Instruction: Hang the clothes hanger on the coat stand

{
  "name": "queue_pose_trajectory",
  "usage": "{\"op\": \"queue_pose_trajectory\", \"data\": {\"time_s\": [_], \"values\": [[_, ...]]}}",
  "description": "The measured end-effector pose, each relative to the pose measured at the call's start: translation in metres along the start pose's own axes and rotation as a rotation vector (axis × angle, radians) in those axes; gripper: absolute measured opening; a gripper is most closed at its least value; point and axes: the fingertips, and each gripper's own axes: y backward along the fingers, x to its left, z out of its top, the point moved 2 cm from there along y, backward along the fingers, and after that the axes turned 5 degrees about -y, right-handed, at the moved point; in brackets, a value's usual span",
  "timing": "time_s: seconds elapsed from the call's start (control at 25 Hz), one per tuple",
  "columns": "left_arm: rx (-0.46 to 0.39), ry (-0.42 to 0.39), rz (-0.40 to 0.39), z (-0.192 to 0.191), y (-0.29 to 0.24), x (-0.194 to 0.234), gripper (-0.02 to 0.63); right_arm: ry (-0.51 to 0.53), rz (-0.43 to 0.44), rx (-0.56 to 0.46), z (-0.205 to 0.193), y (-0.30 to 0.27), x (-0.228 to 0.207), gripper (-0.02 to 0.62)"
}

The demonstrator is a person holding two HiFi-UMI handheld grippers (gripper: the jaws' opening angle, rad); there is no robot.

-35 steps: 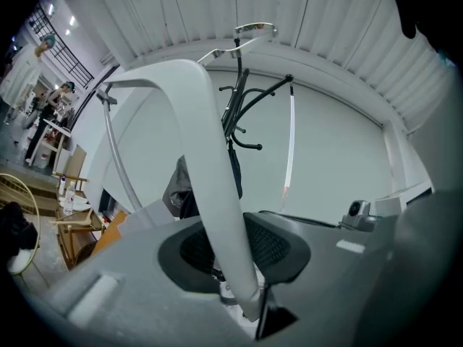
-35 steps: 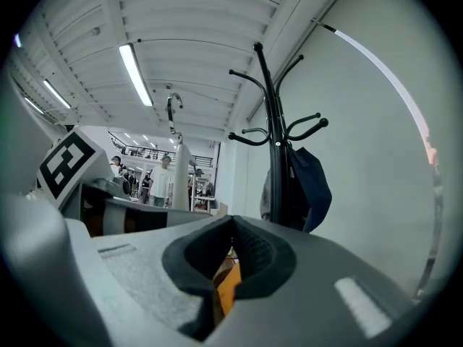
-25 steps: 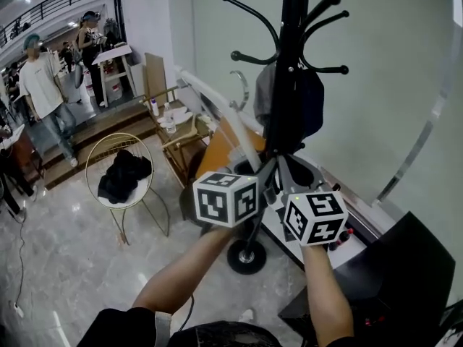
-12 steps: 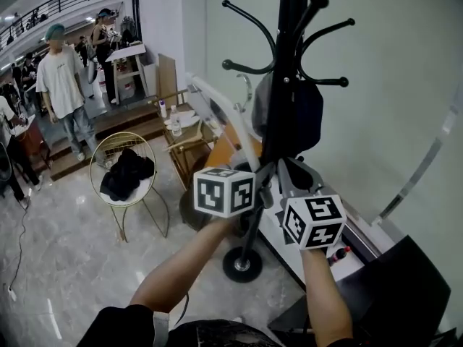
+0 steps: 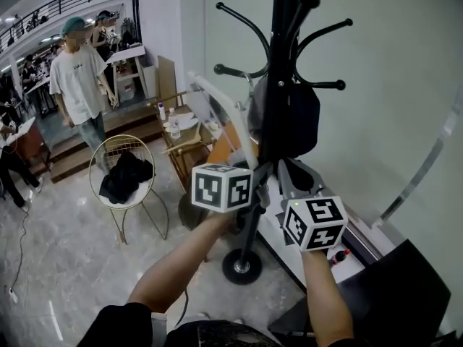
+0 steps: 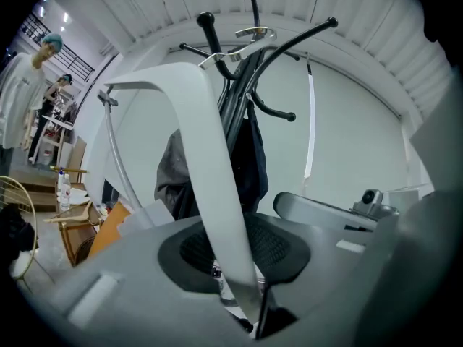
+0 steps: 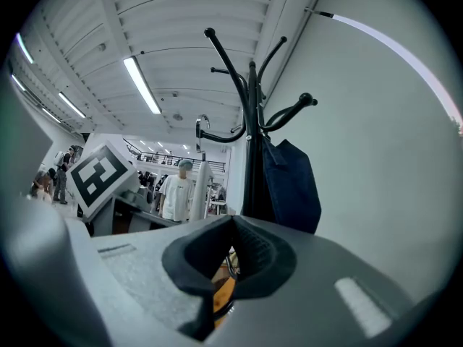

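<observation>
The black coat stand (image 5: 278,85) rises in the middle, close to the pale wall. A dark bag (image 5: 298,118) hangs on it. My left gripper (image 5: 262,181) is shut on the lower end of a white clothes hanger (image 5: 223,114), which slants up and to the left. In the left gripper view the hanger (image 6: 210,157) runs up from between the pads, and its wire hook (image 6: 253,33) sits among the stand's upper arms (image 6: 289,42); I cannot tell whether it rests on one. My right gripper (image 5: 286,179) is beside the left one, shut (image 7: 230,226) with nothing in it.
A gold wire chair (image 5: 108,150) with black cloth on it stands on the left. Behind it is a wooden side table (image 5: 189,144) with bottles. A person in a white shirt (image 5: 78,78) stands at the back left. A black case (image 5: 405,288) is at lower right.
Both grippers and the hanger have edged a little toward the stand. The person in the white shirt has walked nearer.
</observation>
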Motion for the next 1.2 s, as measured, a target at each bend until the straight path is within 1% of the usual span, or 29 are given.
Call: {"op": "queue_pose_trajectory", "data": {"time_s": [0.32,0.48,0.68,0.92,1.2], "values": [[0.030,-0.004,-0.040,-0.001,-0.021,0.009,0.101,-0.007,-0.036,0.013,-0.008,-0.012,-0.013,-0.006],[0.040,-0.021,-0.052,0.000,-0.025,0.014,0.102,-0.003,-0.050,0.014,-0.009,-0.017,-0.015,-0.006],[0.040,-0.030,-0.067,0.004,-0.032,0.023,0.101,-0.005,-0.063,0.014,-0.011,-0.028,-0.018,-0.006],[0.056,-0.016,-0.079,0.002,-0.039,0.037,0.101,-0.008,-0.075,0.017,-0.013,-0.041,-0.020,-0.006],[0.068,0.006,-0.094,-0.006,-0.043,0.042,0.103,-0.013,-0.080,0.029,-0.019,-0.048,-0.019,-0.006]]}}
